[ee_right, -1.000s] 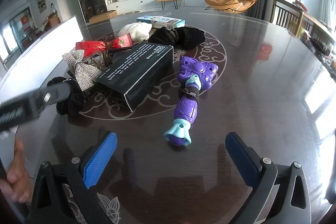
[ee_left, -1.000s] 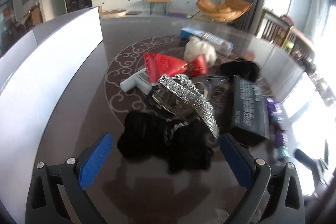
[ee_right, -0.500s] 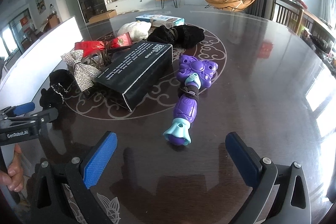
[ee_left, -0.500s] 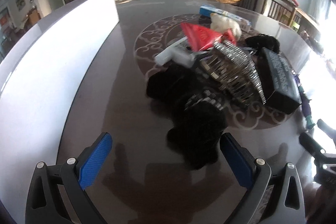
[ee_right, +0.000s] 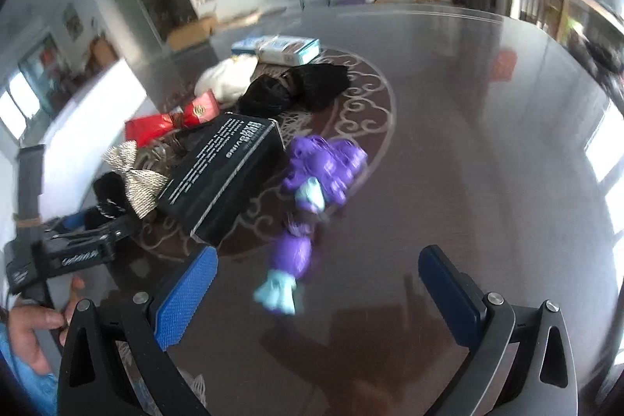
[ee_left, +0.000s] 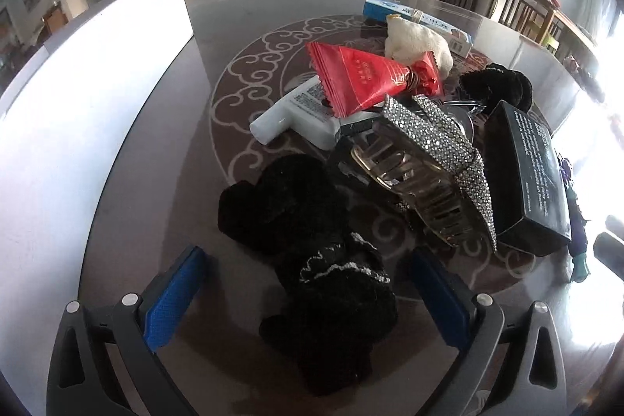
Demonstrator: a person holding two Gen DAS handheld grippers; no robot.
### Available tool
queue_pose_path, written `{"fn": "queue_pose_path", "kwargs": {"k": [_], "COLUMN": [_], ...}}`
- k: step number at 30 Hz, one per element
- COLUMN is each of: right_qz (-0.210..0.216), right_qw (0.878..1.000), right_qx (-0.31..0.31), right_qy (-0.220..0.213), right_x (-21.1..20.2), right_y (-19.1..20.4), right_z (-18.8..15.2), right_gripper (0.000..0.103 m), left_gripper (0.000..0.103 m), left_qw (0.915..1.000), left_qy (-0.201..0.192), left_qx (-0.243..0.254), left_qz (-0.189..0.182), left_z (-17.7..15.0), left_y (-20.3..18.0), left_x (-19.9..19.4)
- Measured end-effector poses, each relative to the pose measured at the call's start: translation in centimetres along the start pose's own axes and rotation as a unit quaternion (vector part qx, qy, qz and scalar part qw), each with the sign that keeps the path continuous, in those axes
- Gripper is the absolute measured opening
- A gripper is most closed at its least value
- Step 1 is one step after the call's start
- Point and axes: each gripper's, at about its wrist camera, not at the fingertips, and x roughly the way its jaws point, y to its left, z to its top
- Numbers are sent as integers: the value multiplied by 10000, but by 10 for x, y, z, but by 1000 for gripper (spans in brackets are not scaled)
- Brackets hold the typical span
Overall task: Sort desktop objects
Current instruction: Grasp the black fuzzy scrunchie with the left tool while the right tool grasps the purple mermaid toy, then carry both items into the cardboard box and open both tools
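A heap of objects lies on the dark round table (ee_right: 468, 151). My left gripper (ee_left: 308, 293) is open, its blue pads on either side of a black fuzzy scrunchie (ee_left: 312, 248). Behind it lie a rhinestone bow hair claw (ee_left: 433, 158), a red packet (ee_left: 362, 77), a white tube (ee_left: 296, 112), a white plush (ee_left: 417, 39) and a black box (ee_left: 526, 174). My right gripper (ee_right: 316, 285) is open and empty, just above a purple toy wand (ee_right: 308, 197) beside the black box (ee_right: 226, 174). The left gripper (ee_right: 74, 248) shows at the left edge of the right wrist view.
A tall white panel (ee_left: 89, 96) stands along the left side of the table. A blue-white carton (ee_left: 417, 16) and a second black scrunchie (ee_left: 495, 84) lie at the back of the heap. The right half of the table surface (ee_right: 487, 182) is bare.
My left gripper has moved forward so the black scrunchie now sits between its pads. My right gripper has swung and moved in toward the purple wand; its view is blurred.
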Motion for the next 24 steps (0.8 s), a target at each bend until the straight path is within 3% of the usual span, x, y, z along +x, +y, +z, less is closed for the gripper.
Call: {"fn": "queue_pose_path", "kwargs": {"k": [3, 4, 5, 6, 7, 10, 14, 17, 20, 24], "right_qz": [-137, -269, -392, -394, -338, -123, 706, 1069, 1377, 2075], "right_qw": [9986, 9983, 9975, 9974, 9975, 9982, 9954, 9917, 9892, 9782], "right_qx": [-177, -303, -394, -436, -429, -313, 448, 612, 446, 63], "right_qy": [482, 408, 438, 428, 455, 486, 467, 372, 234, 31], "right_x": [27, 28, 29, 28, 27, 15, -12, -37, -60, -76], "right_y": [11, 15, 19, 20, 20, 10, -16, -14, 18, 97], "right_z": [8, 10, 11, 11, 9, -4, -24, -28, -17, 16], "right_gripper": [68, 48, 36, 22, 22, 22, 22, 22, 22, 22], "left_gripper": [103, 103, 84, 45, 36, 36, 36, 36, 36, 36], "left_qw": [9999, 9996, 9995, 9993, 9985, 9965, 9942, 9914, 9868, 9834], "left_qy": [85, 170, 114, -45, -127, -254, -405, -551, -858, -1367], "left_qx": [107, 190, 260, 334, 496, 668, 567, 344, 118, -195], "left_qz": [-36, -79, -128, -163, -214, -428, -815, -1137, -1365, -1174], "left_z": [3, 4, 4, 2, 0, -15, -34, -39, -37, -30], "left_y": [0, 1, 2, 3, 2, 5, 14, 29, 52, 111], "left_x": [1, 2, -1, -8, -14, -29, -57, -86, -127, -185]}}
